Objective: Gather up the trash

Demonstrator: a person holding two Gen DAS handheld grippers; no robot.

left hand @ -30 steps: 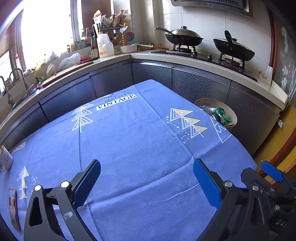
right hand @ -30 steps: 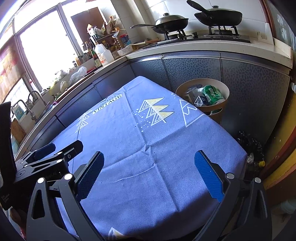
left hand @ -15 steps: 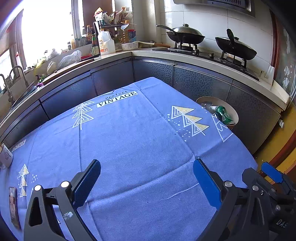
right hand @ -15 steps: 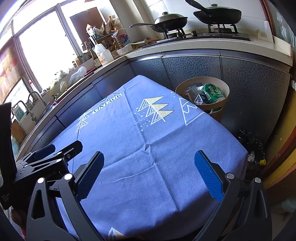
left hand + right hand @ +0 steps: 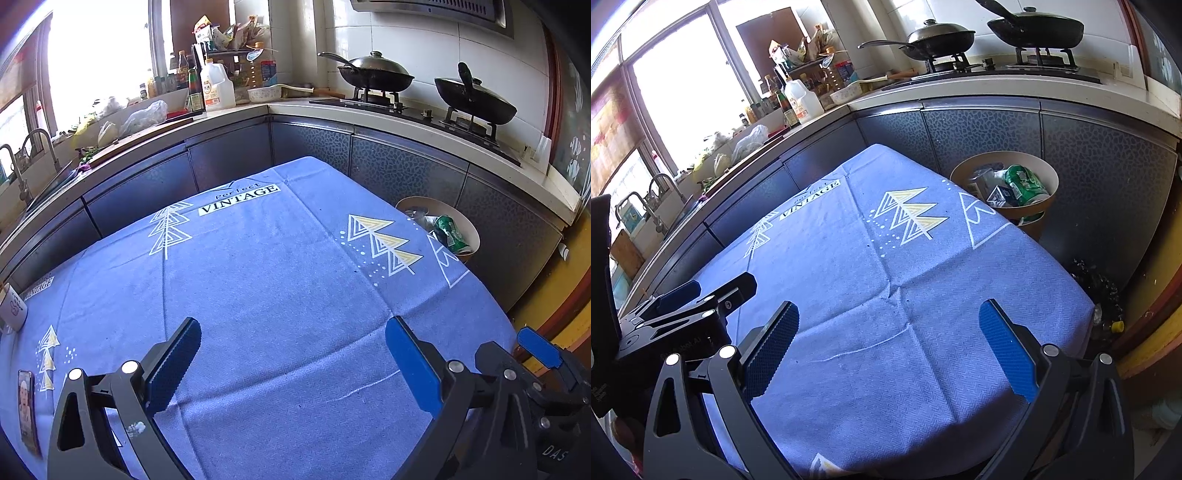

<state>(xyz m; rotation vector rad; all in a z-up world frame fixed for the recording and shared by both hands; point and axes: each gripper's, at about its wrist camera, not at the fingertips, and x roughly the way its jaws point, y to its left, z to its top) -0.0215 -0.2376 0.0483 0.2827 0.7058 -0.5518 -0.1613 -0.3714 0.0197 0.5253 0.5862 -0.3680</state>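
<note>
We see a round tan bin w/ a green can & wrappers inside, on floor past the blue cloth's far-right corner, well apart from our left gripper & right gripper; both spread wide, holding nothing.

The left hand-held gripper fills the lower frame, jaws spread wide, holding nothing. The right hand-held gripper does likewise, its blue fingertips well apart.
</note>
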